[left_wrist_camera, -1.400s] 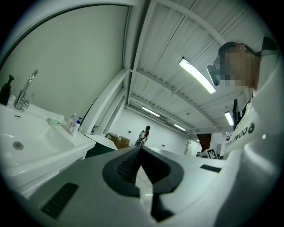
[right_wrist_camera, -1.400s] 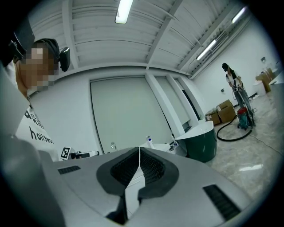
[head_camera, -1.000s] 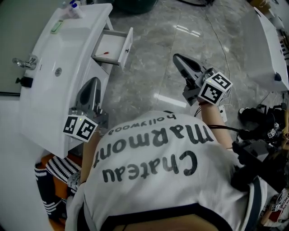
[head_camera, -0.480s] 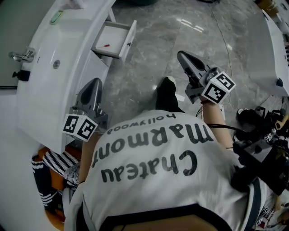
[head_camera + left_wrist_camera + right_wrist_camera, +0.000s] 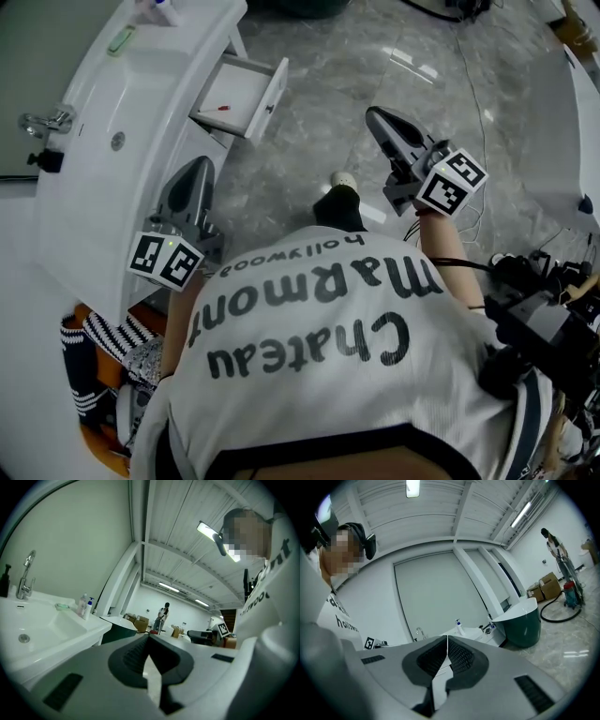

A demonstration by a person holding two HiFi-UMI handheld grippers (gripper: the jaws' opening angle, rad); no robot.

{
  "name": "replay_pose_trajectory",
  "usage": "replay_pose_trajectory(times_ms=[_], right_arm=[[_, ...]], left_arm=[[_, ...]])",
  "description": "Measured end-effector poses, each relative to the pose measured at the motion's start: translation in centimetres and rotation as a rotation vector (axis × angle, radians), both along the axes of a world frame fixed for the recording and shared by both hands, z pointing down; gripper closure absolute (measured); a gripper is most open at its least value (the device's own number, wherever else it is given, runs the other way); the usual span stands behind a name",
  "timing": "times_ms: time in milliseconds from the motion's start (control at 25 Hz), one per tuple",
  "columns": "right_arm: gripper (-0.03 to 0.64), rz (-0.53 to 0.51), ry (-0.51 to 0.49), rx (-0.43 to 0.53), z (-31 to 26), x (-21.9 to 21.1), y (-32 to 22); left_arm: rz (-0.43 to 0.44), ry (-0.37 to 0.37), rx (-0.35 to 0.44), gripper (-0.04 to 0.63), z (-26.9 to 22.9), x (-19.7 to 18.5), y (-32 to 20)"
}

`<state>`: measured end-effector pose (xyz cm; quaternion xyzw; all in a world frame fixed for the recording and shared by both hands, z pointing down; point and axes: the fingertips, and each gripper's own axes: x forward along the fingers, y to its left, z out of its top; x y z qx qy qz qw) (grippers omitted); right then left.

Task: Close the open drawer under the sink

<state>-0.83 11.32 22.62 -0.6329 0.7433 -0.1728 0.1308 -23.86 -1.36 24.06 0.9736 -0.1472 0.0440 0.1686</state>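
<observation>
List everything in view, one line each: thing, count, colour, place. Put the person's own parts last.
sink: one, white, head view's left
faucet: one, chrome, sink's back edge
bottles: two, pale, one with a blue pump, sink's far corner
drawer: one, white, open under the sink's far end
red item: one, small, inside the drawer
tub: one, dark green, white rim, beyond the sink
floor: grey marble
striped cloth: one, black-and-white, low beside the sink
shirt: one, white, dark lettering
left gripper: grey, shut, empty, beside the sink
right gripper: grey, shut, empty, over the floor
</observation>
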Motion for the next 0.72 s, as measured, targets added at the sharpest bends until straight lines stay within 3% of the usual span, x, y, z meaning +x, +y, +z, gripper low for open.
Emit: replay_pose_trajectory(times_ms=[400, 720], right_arm=[[0.604, -0.128, 0.009, -0.020, -0.3, 9.4, -6.0], [0.604, -0.306, 0.018, -0.038, -0.6, 18.2, -11.9]], left_arm=[[-0.143, 0.001, -0.012, 0.586, -0.2, 8.0, -4.4], [-0.343, 0.026, -0.039, 0.586, 1.0, 14.9, -6.9]])
